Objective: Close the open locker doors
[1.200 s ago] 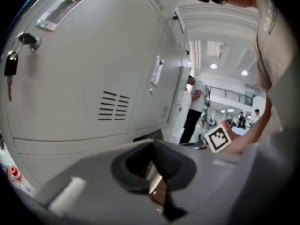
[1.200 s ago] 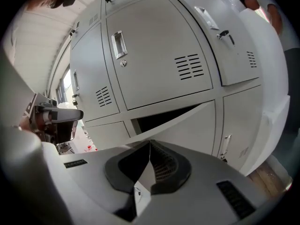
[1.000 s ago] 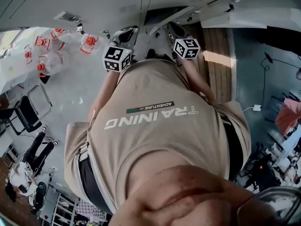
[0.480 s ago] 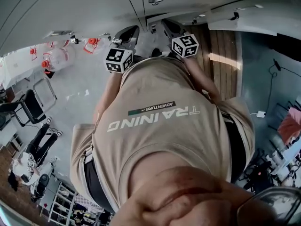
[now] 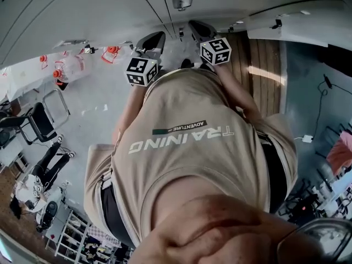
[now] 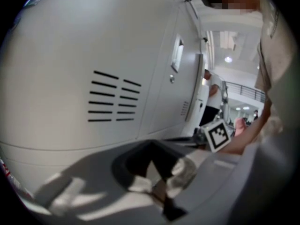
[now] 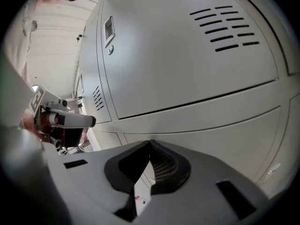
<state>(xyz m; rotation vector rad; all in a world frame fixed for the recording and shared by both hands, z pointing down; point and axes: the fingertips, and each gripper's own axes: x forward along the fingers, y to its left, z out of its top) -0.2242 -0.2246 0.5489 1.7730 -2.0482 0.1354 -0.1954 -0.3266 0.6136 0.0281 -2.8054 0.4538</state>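
The person is standing close to the grey lockers [image 5: 110, 10], pointing both claws at them toward 12 o'clock. The left claw [image 6: 152, 146] and the right claw [image 7: 150, 146] are each pressed together, pinching nothing. A vented door [image 7: 187, 55] is facing the right claw, shut. At 1 o'clock in the head view, an open locker door [image 5: 300, 23] is swinging outward.

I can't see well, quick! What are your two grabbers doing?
Left gripper: closed, holding nothing.
Right gripper: closed, holding nothing.
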